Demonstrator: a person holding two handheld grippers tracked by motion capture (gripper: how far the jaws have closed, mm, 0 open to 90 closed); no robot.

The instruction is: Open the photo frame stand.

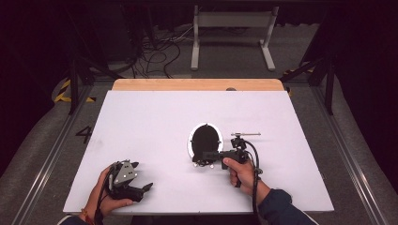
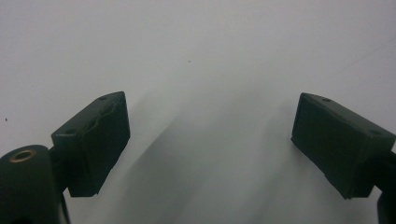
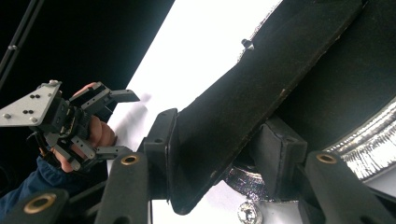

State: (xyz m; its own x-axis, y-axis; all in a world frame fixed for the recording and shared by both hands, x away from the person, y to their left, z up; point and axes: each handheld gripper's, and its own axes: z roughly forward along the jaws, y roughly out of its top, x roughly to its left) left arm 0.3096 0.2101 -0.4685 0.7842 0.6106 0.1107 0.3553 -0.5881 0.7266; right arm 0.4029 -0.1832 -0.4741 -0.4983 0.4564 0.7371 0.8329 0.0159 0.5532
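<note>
Gripping the black oval disc with silvery rim point(image 1: 205, 138) at its near edge, right gripper point(image 1: 206, 157) fingers clamped; lifting pending. Left gripper point(image 1: 141, 190) fingers wide, idle on white tabletop point(image 1: 141, 122).

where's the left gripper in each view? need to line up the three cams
High view: left gripper at bottom left, jaws apart, pointing right.
Left gripper view: its own jaws rise from both bottom corners, wide apart, with nothing between them.
Right gripper view: far left at mid-height, left of the black panel that sits between that camera's own jaws.
Shared landmark: the white table top.
</note>
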